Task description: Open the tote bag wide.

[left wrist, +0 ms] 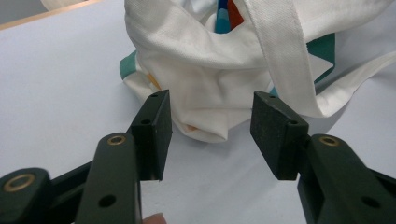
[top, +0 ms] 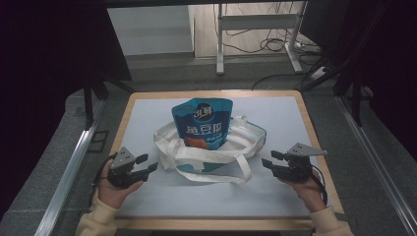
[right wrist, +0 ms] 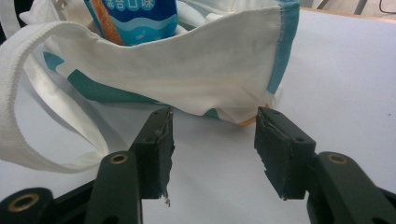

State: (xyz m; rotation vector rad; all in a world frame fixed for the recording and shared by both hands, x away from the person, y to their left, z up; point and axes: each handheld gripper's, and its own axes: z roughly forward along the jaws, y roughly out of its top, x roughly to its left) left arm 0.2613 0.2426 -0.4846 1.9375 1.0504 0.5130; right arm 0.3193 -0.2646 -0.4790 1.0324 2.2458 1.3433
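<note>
White canvas tote bag [top: 211,152] slumps mid-worktop [top: 147,196] with a blue snack pouch [top: 202,123] standing in it. Left gripper [top: 147,163] and right gripper [top: 269,161] flank it, jaws parted and empty, the bag's corners just beyond their tips.

Snack pouch [top: 202,122]: lower part hidden inside white tote bag [top: 209,155]; small print too small to read. Left gripper view: pouch cut off at 12 o'clock edge. Right gripper view: bag strap [right wrist: 14,112] cut off at 9 o'clock.
</note>
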